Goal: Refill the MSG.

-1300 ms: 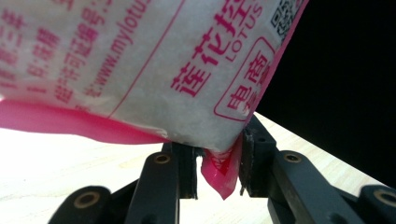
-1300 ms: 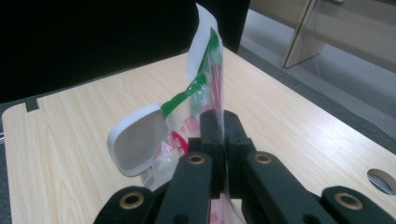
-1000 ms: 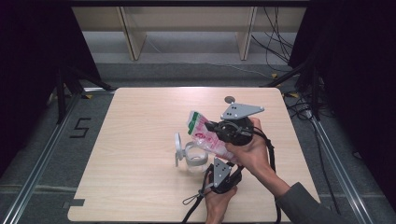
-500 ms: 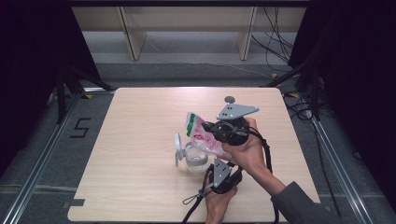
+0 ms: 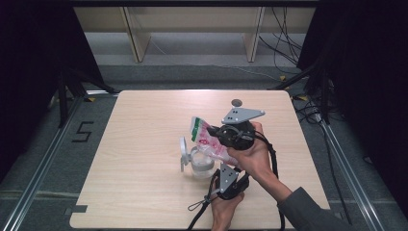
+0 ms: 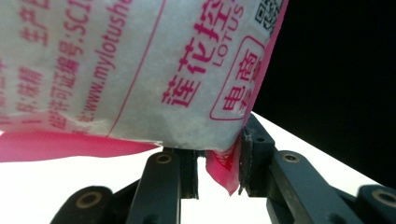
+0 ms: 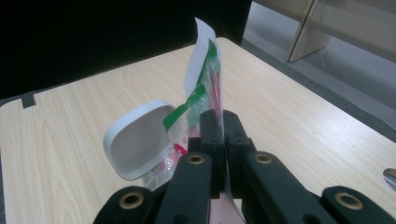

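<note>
Right claw shifts slightly with pouch; little else moves. Right claw clamped thin on pouch edge, pouch tilted above clear jar near bench centre. Jar's white lid hinged open beside it. Left claw part-closed, steadying jar by high view; pink pouch corner hangs between its jaws. Judgement: pouring stage, jar looks unfilled; emptying pouch and closing lid remain.

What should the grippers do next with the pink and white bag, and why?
Probably tip the bag a bit more toward the clear container. The right gripper pinches the bag's edge, the left gripper has a lower corner between its jaws, and the container sits under it with its white lid flipped open.
</note>
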`<state>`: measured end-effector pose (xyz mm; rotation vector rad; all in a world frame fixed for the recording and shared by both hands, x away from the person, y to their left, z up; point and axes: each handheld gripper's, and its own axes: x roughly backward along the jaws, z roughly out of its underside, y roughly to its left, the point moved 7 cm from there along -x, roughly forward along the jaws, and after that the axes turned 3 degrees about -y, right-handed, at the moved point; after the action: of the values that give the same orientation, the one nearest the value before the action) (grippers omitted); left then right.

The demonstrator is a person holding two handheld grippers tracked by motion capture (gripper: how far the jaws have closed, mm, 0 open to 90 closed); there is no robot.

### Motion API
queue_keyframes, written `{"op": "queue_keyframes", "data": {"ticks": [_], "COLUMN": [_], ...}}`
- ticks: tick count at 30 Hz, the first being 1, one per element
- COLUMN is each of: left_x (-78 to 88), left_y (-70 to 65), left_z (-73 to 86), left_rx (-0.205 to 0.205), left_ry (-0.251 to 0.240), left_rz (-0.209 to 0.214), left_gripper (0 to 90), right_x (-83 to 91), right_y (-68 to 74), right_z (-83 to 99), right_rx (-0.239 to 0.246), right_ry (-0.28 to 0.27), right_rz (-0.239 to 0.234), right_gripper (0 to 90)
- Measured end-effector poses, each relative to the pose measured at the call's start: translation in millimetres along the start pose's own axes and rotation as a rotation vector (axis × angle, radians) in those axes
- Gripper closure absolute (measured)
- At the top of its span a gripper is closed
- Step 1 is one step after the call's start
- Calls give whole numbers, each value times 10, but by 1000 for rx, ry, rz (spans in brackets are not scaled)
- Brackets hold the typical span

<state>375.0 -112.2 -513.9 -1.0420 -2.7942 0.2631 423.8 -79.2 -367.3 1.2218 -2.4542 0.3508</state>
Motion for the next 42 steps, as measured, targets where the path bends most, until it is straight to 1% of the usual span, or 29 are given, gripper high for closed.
{"op": "queue_keyframes", "data": {"ticks": [2, 3, 5, 7, 10, 11, 12, 13, 14, 17, 18, 20, 21, 22, 23, 25, 28, 30, 31, 32, 33, 35, 36, 39, 40, 41, 42], "left_x": [0, -6, -7, -5, -3, -4, -4, -11, -10, -10, -7, 0, 0, 1, 3, 4, -2, -2, -7, -8, -11, -7, -7, -2, -1, -1, -4], "left_y": [5, 4, 3, 4, 4, 3, 3, -1, -2, 0, 2, 12, 13, 14, 15, 15, 6, 6, 3, 2, 2, 7, 7, 6, 7, 8, 4], "left_z": [6, 7, 7, 7, 8, 11, 11, 17, 22, 22, 20, 22, 17, 13, 12, 13, 20, 23, 25, 27, 28, 28, 28, 23, 21, 21, 22], "left_rx": [2, 4, 8, 10, 9, 12, 12, 14, 11, 15, 14, 2, 7, 9, 7, 7, 10, 8, 15, 15, 13, 13, 14, 9, 9, 9, 15], "left_ry": [3, 0, -6, -4, -3, 0, 0, 0, 3, 2, 1, 9, 6, 3, 3, 3, 6, 7, 6, 6, 3, 6, 7, 7, 8, 8, 5], "left_rz": [-6, -5, -5, -5, -2, -1, -1, 5, 5, 5, 5, 5, 5, 2, 2, 3, 7, 7, 7, 8, 10, 6, 5, 7, 7, 6, 7], "left_gripper": [717, 717, 717, 716, 717, 717, 717, 717, 717, 717, 717, 717, 718, 718, 718, 718, 718, 718, 718, 718, 718, 718, 718, 718, 718, 718, 718], "right_x": [-3, -5, -8, -15, -26, -32, -32, -58, -55, -89, -95, -94, -97, -90, -93, -86, -87, -87, -86, -102, -99, -101, -110, -93, -97, -89, -95], "right_y": [-1, 3, -9, 7, 11, 23, 23, 13, 31, 26, 20, 27, 30, 18, 29, 40, 24, 26, 20, 5, 14, 14, 13, 12, 17, 19, 16], "right_z": [4, 10, 11, 18, 20, 25, 25, 31, 47, 52, 48, 43, 38, 33, 33, 38, 46, 48, 54, 49, 61, 60, 56, 54, 50, 51, 50], "right_rx": [2, -6, 6, -1, -3, -19, -19, 8, -10, -1, 11, 5, 3, 12, -3, -6, 1, -6, -5, 6, 1, 6, -2, -9, -21, -21, -10], "right_ry": [3, 7, 10, 21, 23, 21, 21, 18, 35, 28, 25, 25, 19, 19, 18, 28, 29, 30, 34, 13, 29, 30, 18, 25, 14, 22, 19], "right_rz": [-1, 0, 1, -16, -13, 1, 1, 0, 2, 8, 2, -1, -1, 2, -2, -15, -13, -11, -4, 15, 4, -4, 4, -1, 6, 0, 1], "right_gripper": [900, 900, 900, 900, 900, 900, 900, 900, 900, 900, 900, 900, 900, 900, 900, 900, 900, 900, 900, 900, 900, 900, 900, 900, 900, 900, 900]}}
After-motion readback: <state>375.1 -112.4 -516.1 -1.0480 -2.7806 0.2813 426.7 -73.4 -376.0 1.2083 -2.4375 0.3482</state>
